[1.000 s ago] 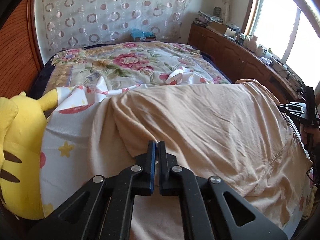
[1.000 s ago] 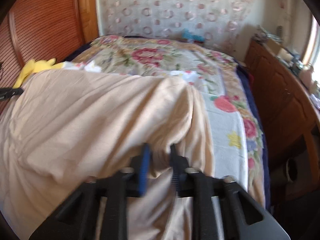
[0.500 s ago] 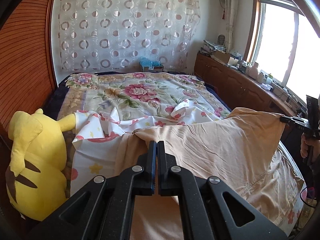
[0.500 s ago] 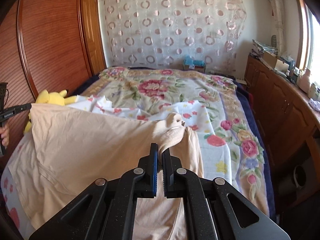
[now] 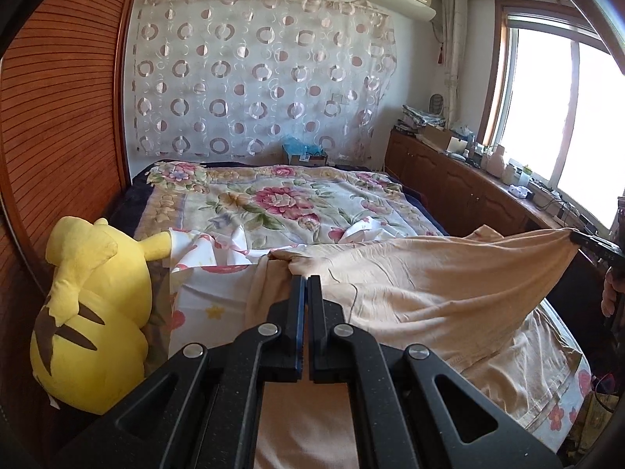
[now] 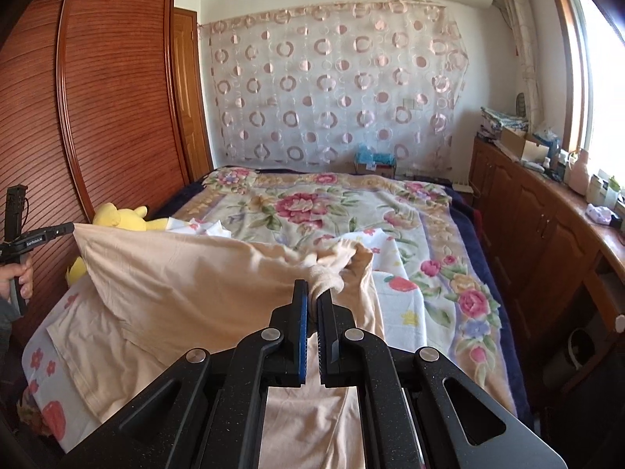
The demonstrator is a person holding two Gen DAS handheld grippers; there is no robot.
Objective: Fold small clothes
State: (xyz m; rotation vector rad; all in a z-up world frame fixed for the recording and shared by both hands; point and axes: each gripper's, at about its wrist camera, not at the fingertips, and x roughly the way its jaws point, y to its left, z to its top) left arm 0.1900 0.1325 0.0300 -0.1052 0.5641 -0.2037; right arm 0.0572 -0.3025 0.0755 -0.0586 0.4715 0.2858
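A bed with a floral quilt (image 5: 273, 203) fills the middle of both views. Across the lower frame one peach cotton garment (image 5: 429, 289) hangs stretched between two grippers, its lower part lying on the bed. The left gripper (image 5: 305, 279) and right gripper (image 6: 310, 293) each pinch a bunched corner. One yellow plush toy (image 5: 86, 312) sits lower left. Only the right view shows the left gripper's small white label (image 6: 33, 239), whose writing is too small to read.

Garment (image 5: 429, 285): plain peach-beige. Bedspread (image 5: 273, 199): cream w/ pink & red flowers, green leaves, navy border. Sheet (image 6: 402, 273): white w/ red fruit & yellow star prints. Plush toy (image 5: 90, 312): yellow w/ brown stripes. Curtain (image 6: 332, 90): sheer white w/ pink circles. Wardrobe (image 6: 117, 97): reddish-brown wood.
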